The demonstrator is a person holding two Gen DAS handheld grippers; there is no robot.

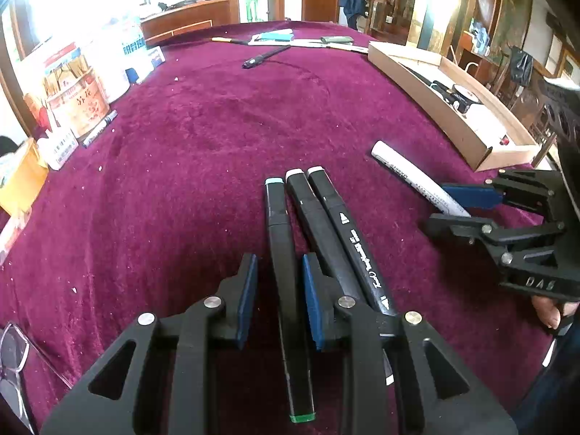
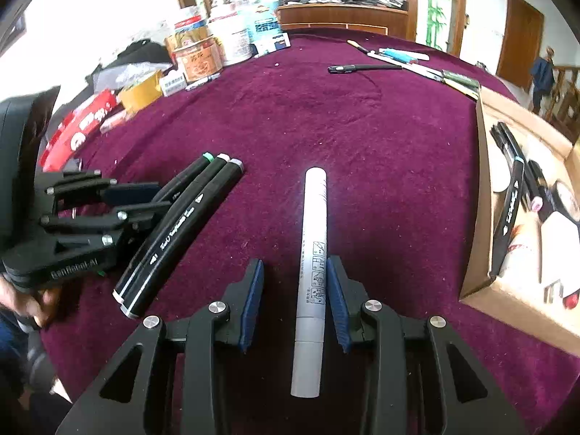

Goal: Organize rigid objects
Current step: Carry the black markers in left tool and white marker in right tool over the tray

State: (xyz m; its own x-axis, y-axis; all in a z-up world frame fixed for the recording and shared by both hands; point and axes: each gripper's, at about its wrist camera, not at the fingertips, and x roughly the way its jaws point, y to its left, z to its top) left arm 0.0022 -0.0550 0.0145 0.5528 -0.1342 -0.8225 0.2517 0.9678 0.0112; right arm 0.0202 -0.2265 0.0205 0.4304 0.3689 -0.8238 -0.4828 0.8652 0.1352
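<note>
Cardboard tray [image 2: 482, 195] is sitting at the right edge of the maroon tablecloth [image 2: 362, 137], holding black markers [image 2: 511, 217], a tape roll and other small items. Right gripper [image 2: 295, 301] is straddling a white marker [image 2: 311, 253], pads apart, not pressing. Left gripper [image 1: 277, 301] is standing slightly apart around one of three black markers [image 1: 279, 239] lying side by side on the cloth.
</note>
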